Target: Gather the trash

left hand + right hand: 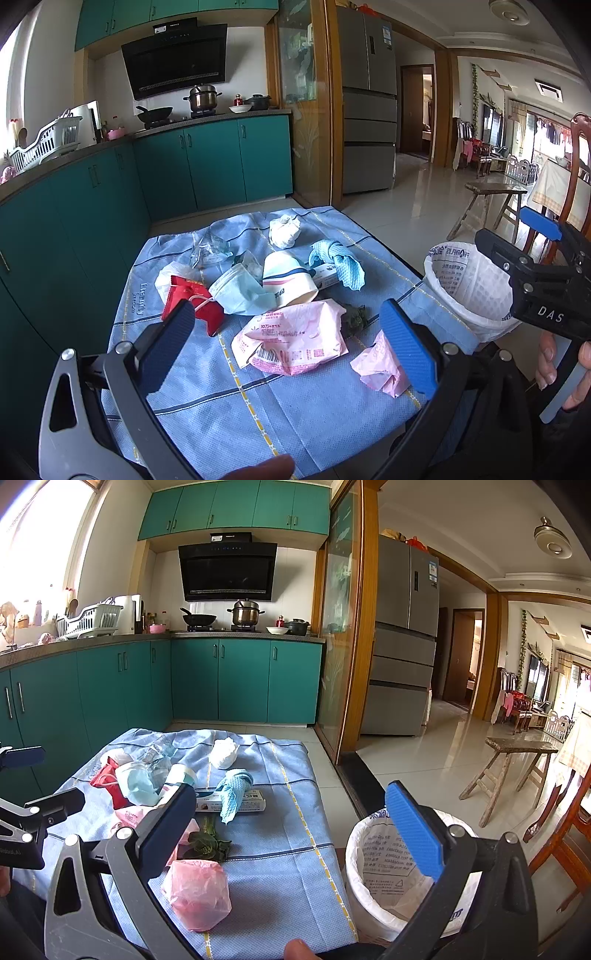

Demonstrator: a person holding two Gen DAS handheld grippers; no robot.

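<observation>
Trash lies on a blue cloth [295, 413]: a pink wrapper [295, 343], a crumpled pink bag [376, 365] [197, 890], a paper cup [288, 277], a face mask [240, 291], a red packet [192, 302], a white wad [284, 229] [223, 753], a blue rag [340, 262] [232, 794] on a small box [251, 799], and green leaves [208, 843]. A white-lined bin [469, 284] [391, 878] stands at the cloth's right edge. My left gripper [288, 343] is open above the pink wrapper. My right gripper [291, 830] is open, over the cloth's right edge beside the bin.
Teal cabinets [214, 162] run along the left and back, with a stove and pots on the counter. A grey fridge [369, 110] stands behind. A wooden stool [517, 771] and a wooden chair [565, 823] stand on the tiled floor at the right.
</observation>
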